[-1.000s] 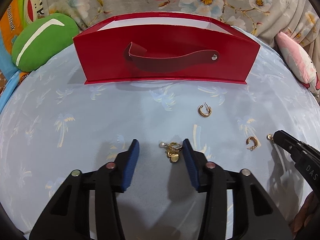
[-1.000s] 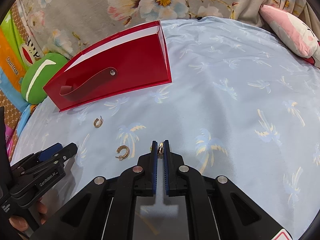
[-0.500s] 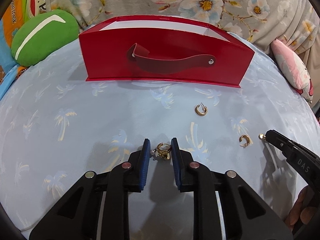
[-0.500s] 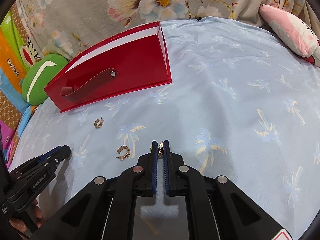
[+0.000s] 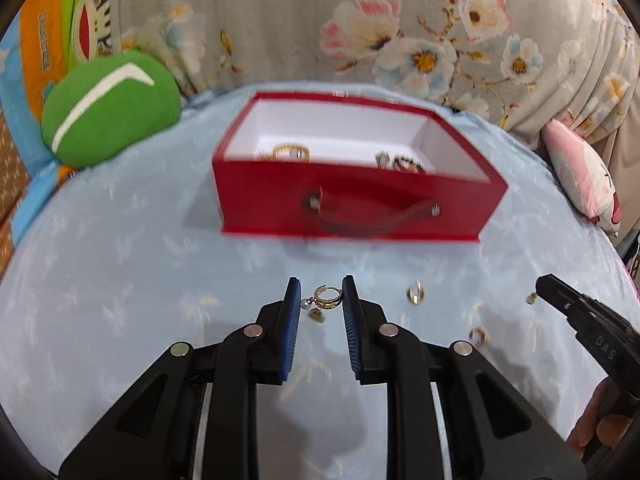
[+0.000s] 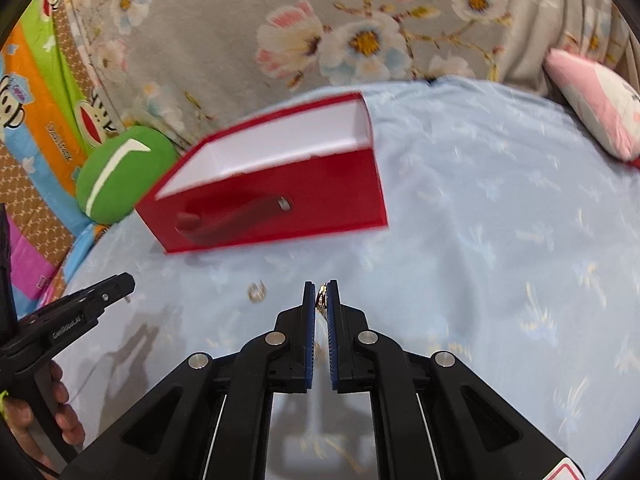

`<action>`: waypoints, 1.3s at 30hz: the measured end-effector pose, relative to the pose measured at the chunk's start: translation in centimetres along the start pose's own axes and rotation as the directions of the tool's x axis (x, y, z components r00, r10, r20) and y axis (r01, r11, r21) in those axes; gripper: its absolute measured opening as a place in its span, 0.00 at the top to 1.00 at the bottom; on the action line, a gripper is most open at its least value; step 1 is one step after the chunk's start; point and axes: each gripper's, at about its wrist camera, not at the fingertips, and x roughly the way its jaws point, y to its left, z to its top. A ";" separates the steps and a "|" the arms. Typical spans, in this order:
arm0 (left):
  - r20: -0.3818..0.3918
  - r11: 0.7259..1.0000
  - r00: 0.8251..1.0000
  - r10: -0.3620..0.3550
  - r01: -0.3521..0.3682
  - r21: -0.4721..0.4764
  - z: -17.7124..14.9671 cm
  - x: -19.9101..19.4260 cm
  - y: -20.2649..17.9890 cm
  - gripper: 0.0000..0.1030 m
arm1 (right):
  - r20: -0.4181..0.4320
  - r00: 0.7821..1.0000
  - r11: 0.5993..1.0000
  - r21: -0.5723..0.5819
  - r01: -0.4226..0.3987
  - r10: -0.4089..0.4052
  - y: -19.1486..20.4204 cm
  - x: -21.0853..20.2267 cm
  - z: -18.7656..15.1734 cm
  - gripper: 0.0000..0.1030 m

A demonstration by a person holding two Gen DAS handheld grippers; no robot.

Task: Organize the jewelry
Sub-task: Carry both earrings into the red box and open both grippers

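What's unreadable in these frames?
- Red box contents: left wrist view, front wall hides most; right wrist view, blurred.
- Item in right tool: edge-on between the pads, type unclear.
- Loose earrings on the cloth: blurred, tiny.

A home, most likely a bedroom: the surface was a bed under a pale blue sheet (image 5: 120,264) printed with palm trees. Along its far edge hung a grey floral fabric (image 5: 304,24), folded like a curtain or blanket. A green round cushion (image 5: 108,108) sat at the far left corner, against a bright cartoon-print cloth (image 6: 44,120). A pink-and-white plush pillow (image 6: 596,104) lay at the far right edge. All soft furnishings, domestic.
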 end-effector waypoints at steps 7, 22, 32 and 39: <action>0.114 0.998 0.993 0.041 -0.046 0.040 8.6 0.1 0.2 0.80 | 0.075 0.996 0.996 -0.085 -0.038 0.045 2.8 1.3 8.6 0.95; 0.036 0.990 0.992 0.118 -0.120 0.074 19.1 12.6 -1.4 0.80 | -0.116 0.991 0.989 -0.124 -0.086 0.072 7.5 17.7 18.5 0.95; -0.048 0.983 0.983 0.176 -0.173 0.059 18.7 18.6 -0.1 0.80 | -0.200 0.979 0.990 -0.128 -0.068 0.041 7.0 23.4 17.5 0.95; -0.066 0.987 0.986 0.156 -0.153 0.042 18.1 19.7 0.0 0.80 | -0.240 0.970 0.994 -0.085 -0.070 0.048 6.1 24.4 18.0 0.95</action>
